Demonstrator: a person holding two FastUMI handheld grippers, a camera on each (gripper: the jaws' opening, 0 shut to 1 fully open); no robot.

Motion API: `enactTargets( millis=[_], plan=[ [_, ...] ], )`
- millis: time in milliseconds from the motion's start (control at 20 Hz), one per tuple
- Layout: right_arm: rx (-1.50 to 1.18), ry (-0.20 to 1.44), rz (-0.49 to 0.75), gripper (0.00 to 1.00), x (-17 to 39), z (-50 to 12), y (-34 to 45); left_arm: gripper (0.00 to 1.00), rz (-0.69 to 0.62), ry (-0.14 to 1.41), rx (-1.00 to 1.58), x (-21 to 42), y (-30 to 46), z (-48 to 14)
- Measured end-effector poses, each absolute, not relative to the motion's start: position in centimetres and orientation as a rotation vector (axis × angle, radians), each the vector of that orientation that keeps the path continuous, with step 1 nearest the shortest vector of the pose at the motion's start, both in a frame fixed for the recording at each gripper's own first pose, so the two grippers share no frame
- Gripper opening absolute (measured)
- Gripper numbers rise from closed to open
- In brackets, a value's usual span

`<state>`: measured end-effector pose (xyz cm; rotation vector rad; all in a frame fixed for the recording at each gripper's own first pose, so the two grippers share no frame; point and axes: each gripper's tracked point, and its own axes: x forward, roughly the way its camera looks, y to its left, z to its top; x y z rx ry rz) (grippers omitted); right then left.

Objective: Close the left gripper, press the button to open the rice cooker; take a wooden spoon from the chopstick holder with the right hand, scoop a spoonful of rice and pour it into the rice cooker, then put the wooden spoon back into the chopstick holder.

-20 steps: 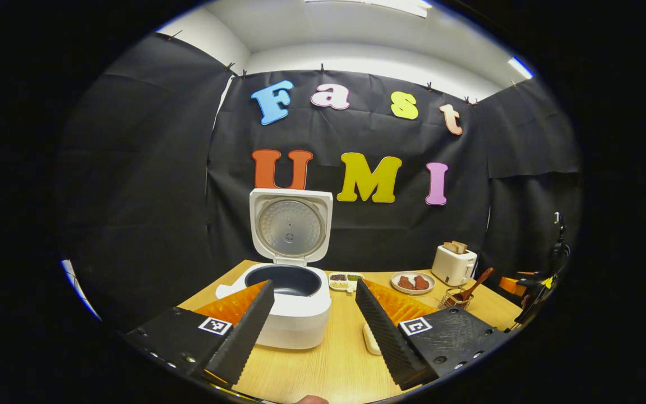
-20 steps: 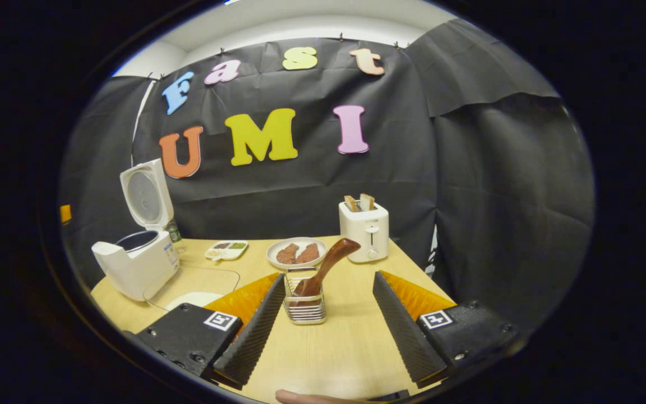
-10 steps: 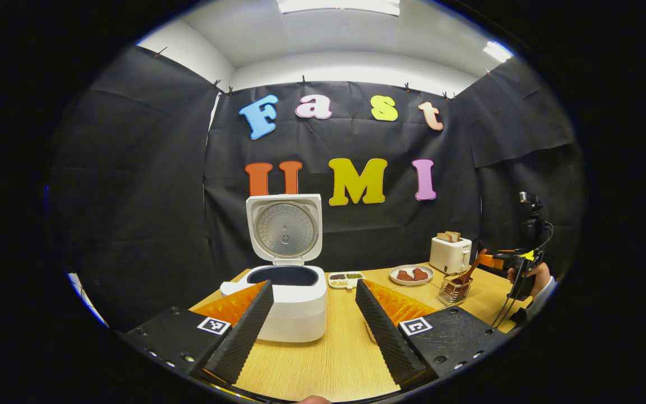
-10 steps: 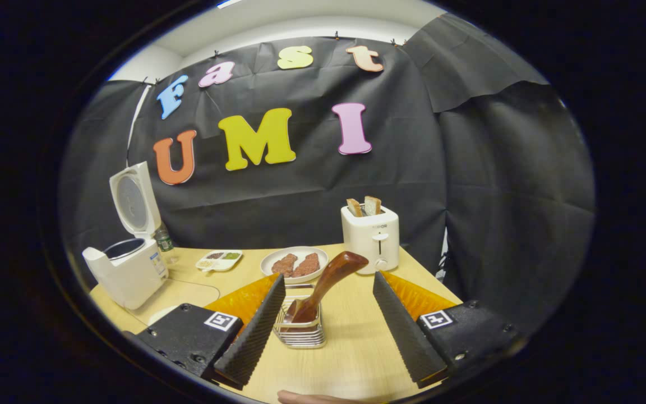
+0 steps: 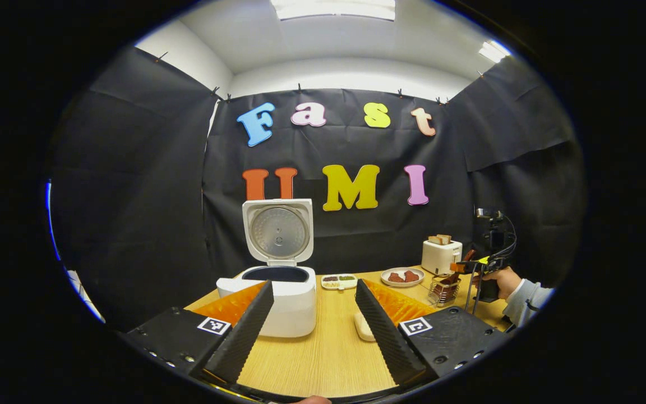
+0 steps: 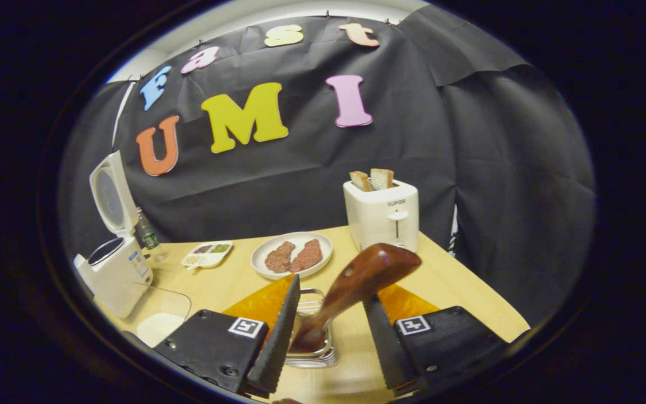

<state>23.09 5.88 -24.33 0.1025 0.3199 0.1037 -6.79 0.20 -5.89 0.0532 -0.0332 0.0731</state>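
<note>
Now your right gripper has its ribbed black fingers narrowed around the spoon, a glossy dark-brown wooden handle leaning right out of the wire holder; whether both fingers press it, you cannot tell. Your left gripper is released, its fingers wide apart over the pale wood-grain table. Far left sits the white cooker, lid up, showing a round metal inner plate. Beyond the holder stand a cream toaster with two slices, lettered "SUPOR", and a round white plate.
</note>
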Motion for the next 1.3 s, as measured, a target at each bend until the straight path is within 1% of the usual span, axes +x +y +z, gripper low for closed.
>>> enactTargets(
  millis=[50, 100, 150, 250, 300, 350, 400, 550, 800, 950, 1100, 1300],
  plan=[
    [0.113, 0.346, 0.084, 0.62, 23.1, -25.0, 5.8, 0.94, 0.075, -0.041, 0.041, -7.1, -0.2, -5.8],
    [0.135, 0.363, 0.077, 0.59, 22.8, -25.1, 5.8, 0.94, 0.055, -0.037, 0.026, -7.4, -1.1, -6.0],
    [0.165, 0.368, 0.093, 0.64, 22.6, -25.1, 6.4, 0.94, 0.03, -0.03, 0.013, -7.8, -2.1, -6.2],
    [0.222, 0.369, 0.114, 0.61, 22.4, -25.0, 7.6, 0.94, 0.004, -0.022, -0.001, -8.6, -3.2, -6.4],
    [0.232, 0.373, 0.108, 0.48, 22.3, -24.9, 7.7, 0.94, 0.0, -0.021, -0.002, -9.0, -3.4, -6.6],
    [0.238, 0.367, 0.092, 0.41, 22.2, -24.7, 7.6, 0.94, -0.009, -0.022, -0.001, -9.4, -3.7, -6.4],
    [0.244, 0.37, 0.076, 0.22, 22.4, -25.0, 7.7, 0.94, -0.021, -0.024, 0.0, -9.8, -4.1, -6.4],
    [0.191, 0.373, 0.077, 0.19, 22.5, -24.0, 8.5, 0.94, -0.045, -0.054, 0.018, -11.0, -4.0, -5.2],
    [0.146, 0.264, 0.044, 0.19, 21.7, -19.0, 8.5, 0.94, -0.023, -0.084, 0.051, -11.8, -2.6, -4.4],
    [0.098, 0.22, 0.055, 0.19, 20.3, -15.4, 10.0, 0.94, -0.033, -0.08, 0.029, -12.3, -2.7, -4.6],
    [0.065, 0.161, 0.09, 0.19, 18.4, -12.0, 12.3, 0.94, -0.022, -0.091, 0.008, -12.9, -2.2, -4.1],
    [0.066, 0.15, 0.156, 0.19, 16.5, -10.6, 16.4, 0.94, -0.013, -0.102, -0.004, -12.8, -1.7, -3.4]
  ],
)
